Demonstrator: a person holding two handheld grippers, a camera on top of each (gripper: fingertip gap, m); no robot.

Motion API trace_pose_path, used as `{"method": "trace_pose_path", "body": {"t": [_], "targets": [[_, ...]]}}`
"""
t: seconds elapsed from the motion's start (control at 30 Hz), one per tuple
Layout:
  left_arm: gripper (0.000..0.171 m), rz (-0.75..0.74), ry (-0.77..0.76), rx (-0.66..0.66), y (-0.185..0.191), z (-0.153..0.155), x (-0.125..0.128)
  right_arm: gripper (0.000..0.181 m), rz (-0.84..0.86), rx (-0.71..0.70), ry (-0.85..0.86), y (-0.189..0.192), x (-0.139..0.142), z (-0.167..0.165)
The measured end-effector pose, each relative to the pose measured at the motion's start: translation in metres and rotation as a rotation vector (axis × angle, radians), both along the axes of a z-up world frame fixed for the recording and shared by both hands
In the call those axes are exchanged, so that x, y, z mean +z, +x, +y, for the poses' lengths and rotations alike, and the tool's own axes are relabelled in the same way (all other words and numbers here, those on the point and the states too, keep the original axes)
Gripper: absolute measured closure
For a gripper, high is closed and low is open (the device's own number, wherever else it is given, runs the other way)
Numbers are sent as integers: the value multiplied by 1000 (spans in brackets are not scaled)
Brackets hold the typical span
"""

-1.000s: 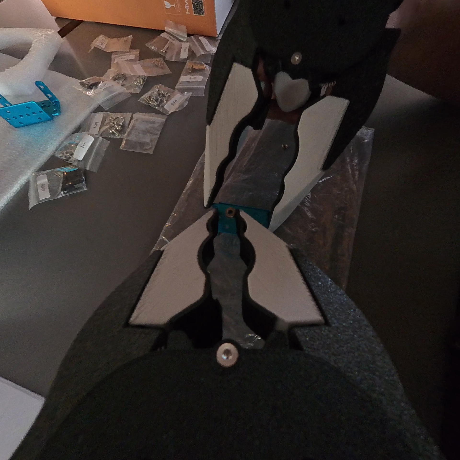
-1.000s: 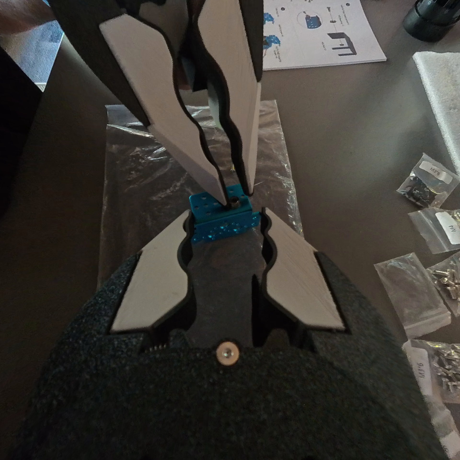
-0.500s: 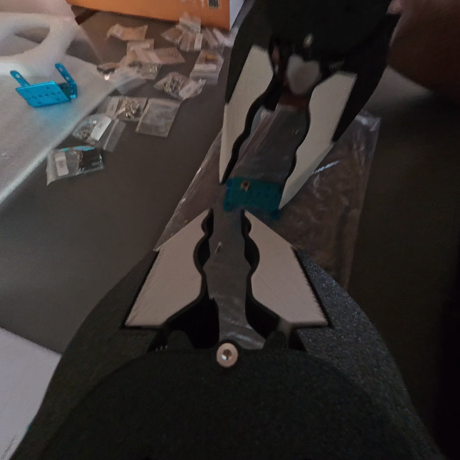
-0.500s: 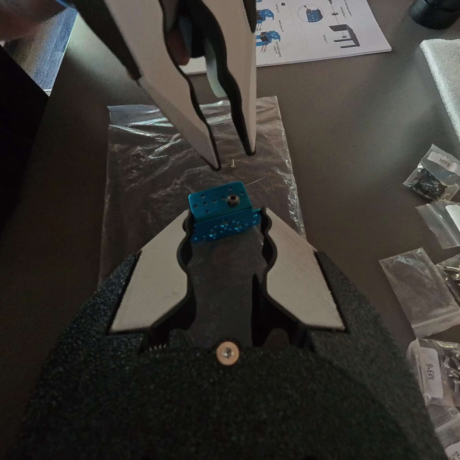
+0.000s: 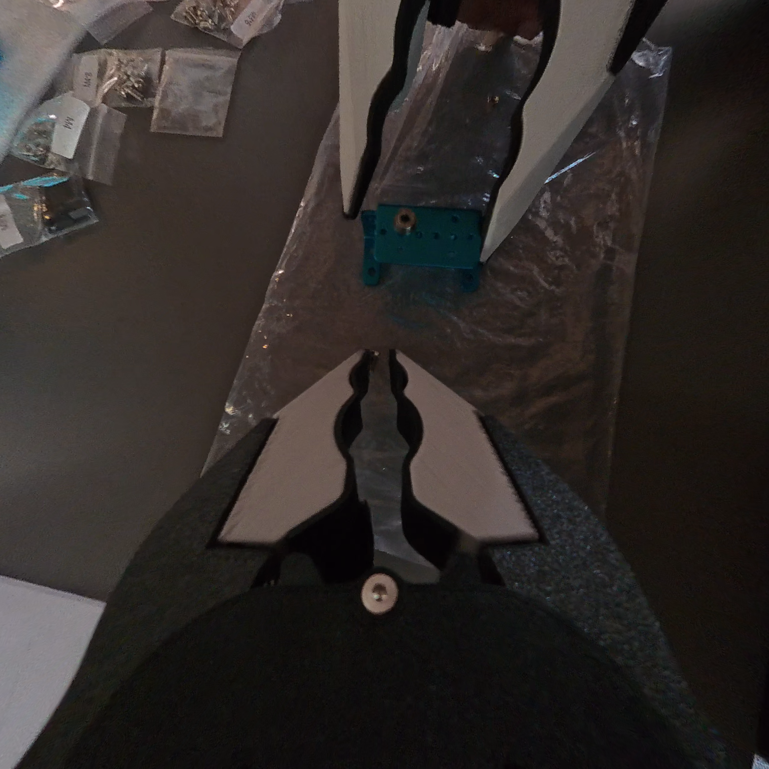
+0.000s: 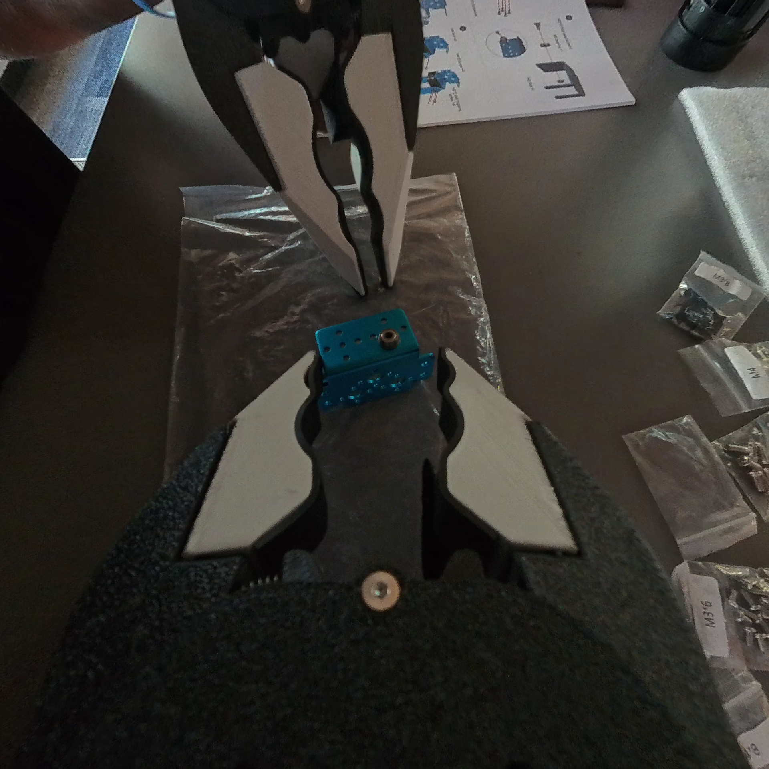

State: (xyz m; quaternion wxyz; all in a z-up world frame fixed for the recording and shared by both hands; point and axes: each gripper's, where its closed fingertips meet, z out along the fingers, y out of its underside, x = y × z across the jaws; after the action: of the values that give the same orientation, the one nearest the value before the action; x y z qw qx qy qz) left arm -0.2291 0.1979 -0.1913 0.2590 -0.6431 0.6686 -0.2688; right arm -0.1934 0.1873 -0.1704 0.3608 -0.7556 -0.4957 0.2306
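We judged the blue U-bracket (image 6: 362,339) light and apt to skate on the clear plastic bag (image 6: 249,291) beneath it, so a square, even hold across its ends suited it better than a hard squeeze.

Nearest us, the right tool (image 6: 378,353) was spread about as wide as the bracket. One finger lay against each end, and it appeared to clamp the bracket lightly. The bracket sat legs down on the bag, right between those fingertips. A small brass bushing (image 6: 389,336) stood in its top face, toward the tool's right.

Just beyond the bracket, the left tool (image 6: 373,287) came down steeply from the far side, its tips on the bag. Its fingers were drawn nearly together, with only a narrow slit between them. A tiny screw (image 5: 375,354) showed at the very tips in its own view. We could not tell whether it was pinched or only lay there.

To the right tool's right, small zip bags of hardware (image 6: 707,478) lay on the dark bench (image 6: 582,208). Farther ahead lay a printed instruction sheet (image 6: 520,62) and a white foam sheet (image 6: 732,137).
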Motion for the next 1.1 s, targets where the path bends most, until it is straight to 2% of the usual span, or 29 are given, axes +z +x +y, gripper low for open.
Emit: {"method": "trace_pose_path", "body": {"t": [0.1, 0.37, 0.43, 0.57, 0.67, 0.77, 0.83, 0.93, 1.1], "targets": [[168, -7, -10, -8, 0, -3, 0, 126, 30, -1, 2, 0, 6, 0], [169, -40, 34, 10, -2, -2, 3, 128, 148, 0, 2, -3, 29, -4], [169, -112, 35, 18, 1, -4, 15, 133, 184, 10, -8, -7, 36, -8], [169, -322, 86, 40, 9, -5, 58, 147, 298, -15, -100, -15, 50, -6], [169, -465, 151, 35, 14, -12, 90, 151, 448, -29, -238, -19, 66, -4], [169, -528, 229, 23, 18, -17, 106, 152, 630, 33, -440, -23, 85, -11], [170, -531, 264, 6, 20, -21, 108, 151, 692, 49, -508, -21, 90, -13], [169, -517, 292, -17, 24, -25, 106, 149, 644, 47, -511, -21, 80, -16], [169, -488, 334, -36, 29, -26, 100, 153, 658, 80, -538, -24, 83, -23]]}}
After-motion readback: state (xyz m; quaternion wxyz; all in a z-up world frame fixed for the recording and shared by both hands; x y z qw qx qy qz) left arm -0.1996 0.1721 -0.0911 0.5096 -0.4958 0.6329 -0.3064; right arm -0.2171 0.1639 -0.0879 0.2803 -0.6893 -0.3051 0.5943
